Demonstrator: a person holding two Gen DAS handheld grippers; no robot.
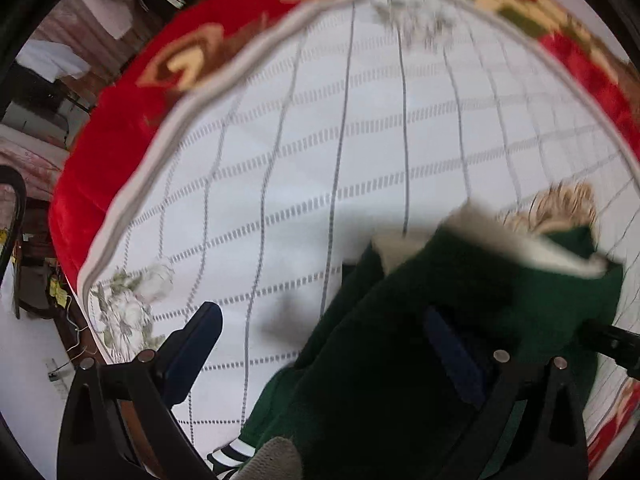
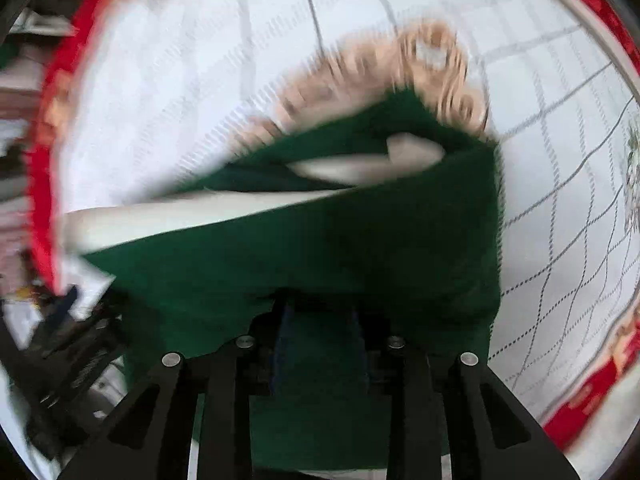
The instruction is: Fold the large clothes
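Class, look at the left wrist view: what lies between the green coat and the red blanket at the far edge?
Only the white grid-patterned sheet lies between the green coat and the red blanket; that stretch is otherwise bare, seen in the left wrist view.

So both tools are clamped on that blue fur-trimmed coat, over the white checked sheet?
Nearly right, but the coat is dark green, not blue, as the right wrist view shows plainly. The rest holds as far as I can see: its tan fur trim lies over the white checked sheet, and the right tool is clamped on it; the left tool's grip is unclear.
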